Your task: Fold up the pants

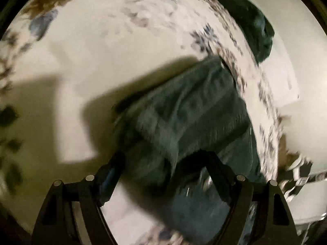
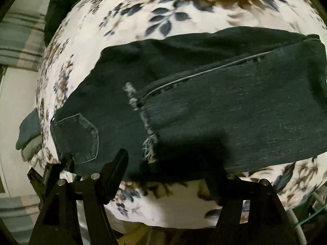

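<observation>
Presently, pants (image 2: 204,102) lie folded on the floral bed (image 2: 143,10); right hand-held gripper (image 2: 169,169) wide and empty, left hand-held gripper (image 1: 165,167) holding denim, risking dragging the fold apart.

A white bedspread (image 2: 143,20) printed with blue leaves and brown flowers covers the bed. Past the bedspread's far edge lies a bundle of dark green cloth (image 1: 255,26), on a pale surface. Beside the bedspread's left edge, in the right wrist view, sits a striped grey and beige fabric (image 2: 18,38).
</observation>
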